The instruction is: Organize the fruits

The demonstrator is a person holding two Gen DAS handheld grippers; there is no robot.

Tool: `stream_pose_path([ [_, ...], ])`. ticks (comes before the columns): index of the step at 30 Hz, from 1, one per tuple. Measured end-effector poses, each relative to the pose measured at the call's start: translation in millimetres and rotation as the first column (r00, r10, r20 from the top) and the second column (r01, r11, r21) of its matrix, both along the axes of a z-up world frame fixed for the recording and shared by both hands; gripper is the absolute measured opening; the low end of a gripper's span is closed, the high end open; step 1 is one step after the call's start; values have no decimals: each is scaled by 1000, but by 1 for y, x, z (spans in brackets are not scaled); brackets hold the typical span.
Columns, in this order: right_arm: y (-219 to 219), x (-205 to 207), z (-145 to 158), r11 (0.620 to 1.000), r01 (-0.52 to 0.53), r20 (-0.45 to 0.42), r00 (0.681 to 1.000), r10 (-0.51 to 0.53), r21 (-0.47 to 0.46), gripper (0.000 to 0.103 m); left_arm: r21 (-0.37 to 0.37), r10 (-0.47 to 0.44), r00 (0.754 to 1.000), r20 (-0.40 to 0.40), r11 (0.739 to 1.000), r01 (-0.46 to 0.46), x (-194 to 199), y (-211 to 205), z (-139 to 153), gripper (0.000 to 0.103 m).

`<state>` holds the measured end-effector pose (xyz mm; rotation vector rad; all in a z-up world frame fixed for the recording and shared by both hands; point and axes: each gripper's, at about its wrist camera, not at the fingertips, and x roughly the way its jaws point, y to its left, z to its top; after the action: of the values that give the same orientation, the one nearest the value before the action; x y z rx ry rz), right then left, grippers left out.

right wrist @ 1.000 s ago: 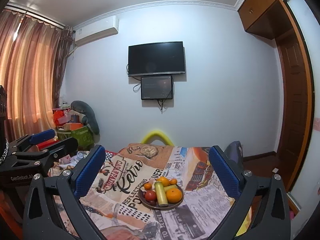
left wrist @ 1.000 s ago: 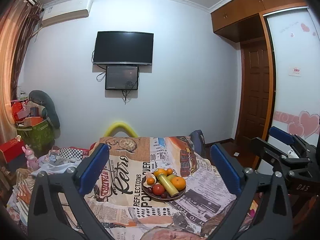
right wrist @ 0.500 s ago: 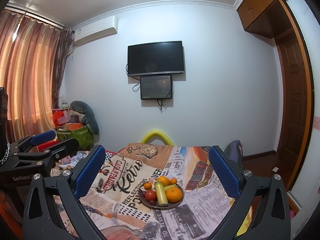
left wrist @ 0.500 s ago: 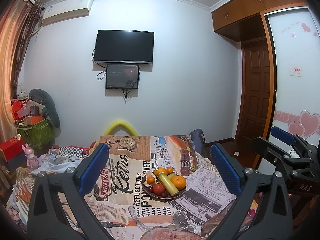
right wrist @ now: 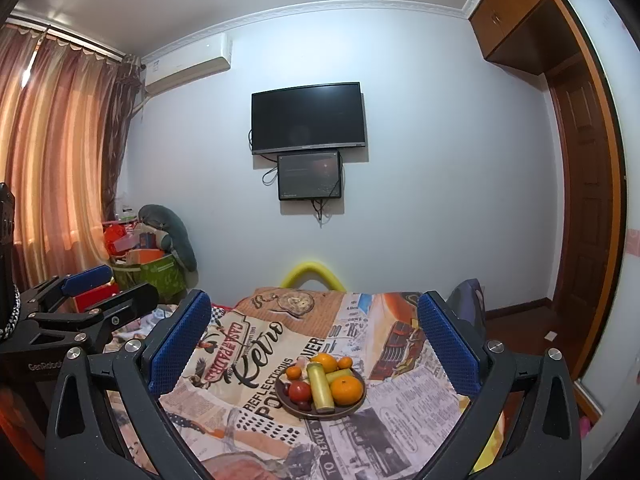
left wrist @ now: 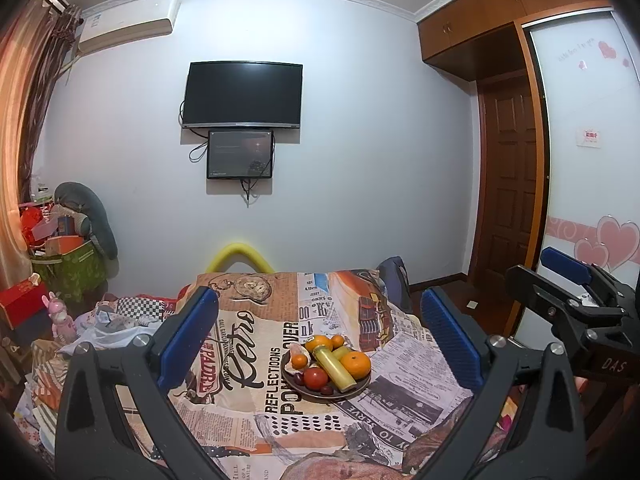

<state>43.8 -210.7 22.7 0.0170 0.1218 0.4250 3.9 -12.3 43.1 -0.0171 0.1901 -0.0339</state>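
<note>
We are seeing a dark plate (right wrist: 298, 408) holding oranges (right wrist: 346, 390), a tomato (right wrist: 300, 391) and a banana (right wrist: 320, 386). We are holding both the left gripper (left wrist: 318, 336) and the right gripper (right wrist: 314, 334) with jaws spread wide, grasping nothing.

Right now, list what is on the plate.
On the plate: a big orange, a red tomato, a yellow-green cylinder, another orange behind, two small oranges, dark grape-like fruits. A pale item at the back-left is mostly covered; the plate's centre is hidden.
</note>
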Motion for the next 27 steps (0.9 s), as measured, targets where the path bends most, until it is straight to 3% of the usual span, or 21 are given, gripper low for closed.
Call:
stream_pose_path([
  [27,0,1,1,1000,-3,-7,1000,3,-4,103,-22,-12,1000,-1,1000,11,1,4,3,103],
])
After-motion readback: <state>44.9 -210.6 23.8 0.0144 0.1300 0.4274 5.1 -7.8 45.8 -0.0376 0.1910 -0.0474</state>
